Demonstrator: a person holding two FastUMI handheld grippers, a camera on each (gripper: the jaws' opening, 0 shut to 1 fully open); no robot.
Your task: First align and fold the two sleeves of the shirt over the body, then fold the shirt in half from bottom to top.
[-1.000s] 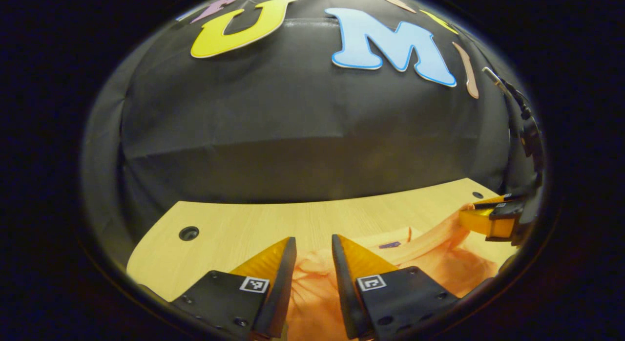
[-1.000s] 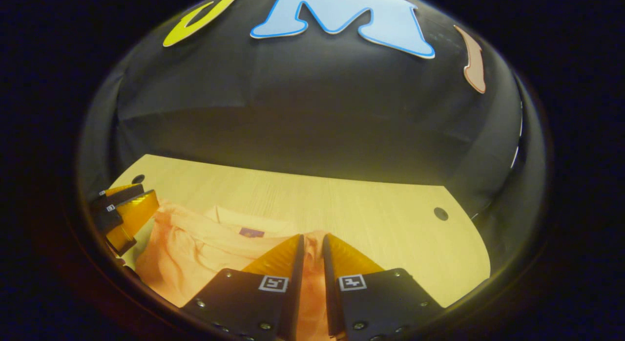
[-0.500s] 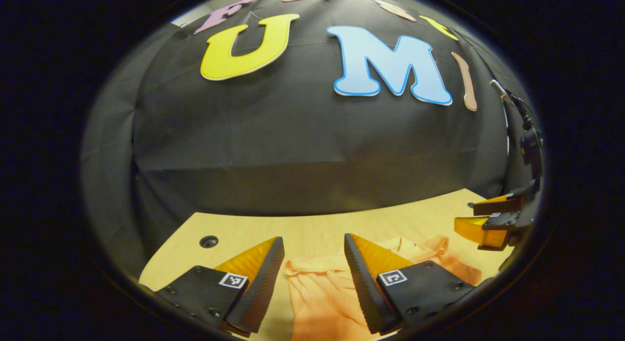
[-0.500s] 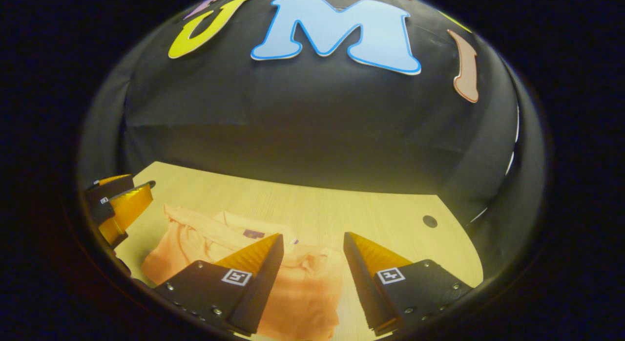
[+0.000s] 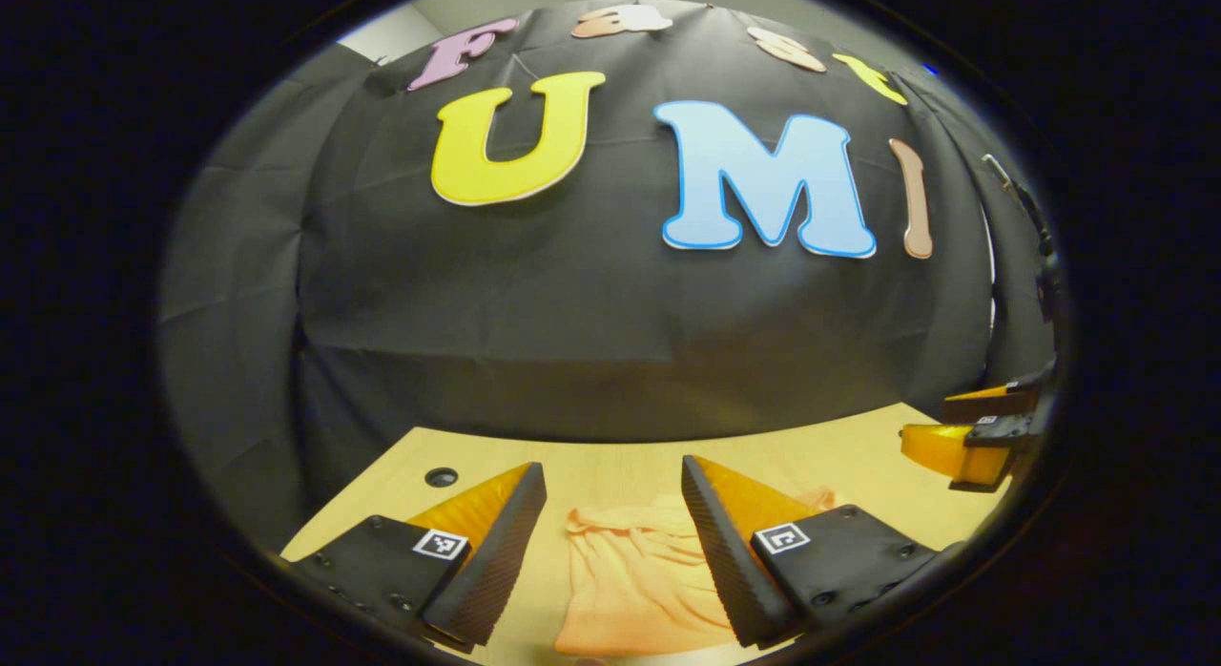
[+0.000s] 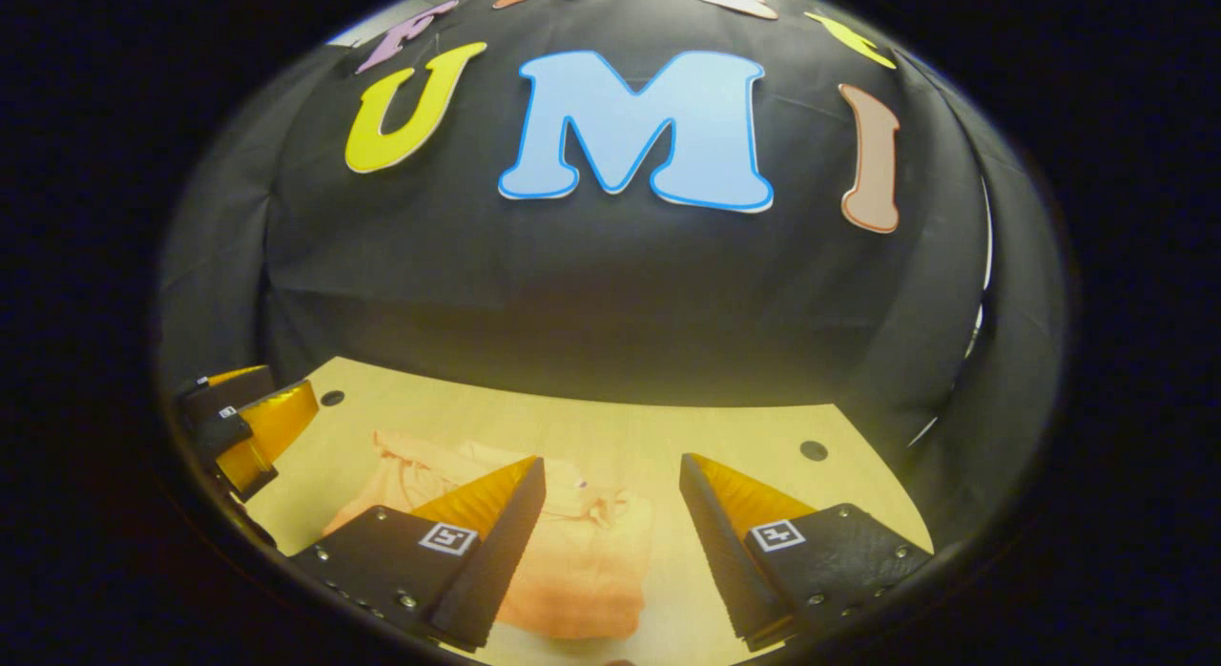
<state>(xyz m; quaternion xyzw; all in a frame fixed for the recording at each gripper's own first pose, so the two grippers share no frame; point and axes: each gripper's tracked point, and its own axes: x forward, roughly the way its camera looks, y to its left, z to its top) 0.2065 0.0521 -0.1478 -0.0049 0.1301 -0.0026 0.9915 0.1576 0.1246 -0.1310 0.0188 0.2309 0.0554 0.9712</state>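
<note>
Lying folded on the wooden table [image 5: 610, 461], the orange shirt [image 5: 630, 580] sits at the bottom centre of the left gripper view, seen through the wide gap of the left gripper [image 5: 610, 523], whose fingers are spread and hold nothing. In the right gripper view the shirt [image 6: 582, 561] rests at the lower middle, partly behind the left-hand finger of the right gripper [image 6: 610, 518], likewise released and clear of the cloth. At the left edge of that view the left gripper [image 6: 253, 432] appears; at the right edge of the left gripper view, the right gripper [image 5: 973, 437].
</note>
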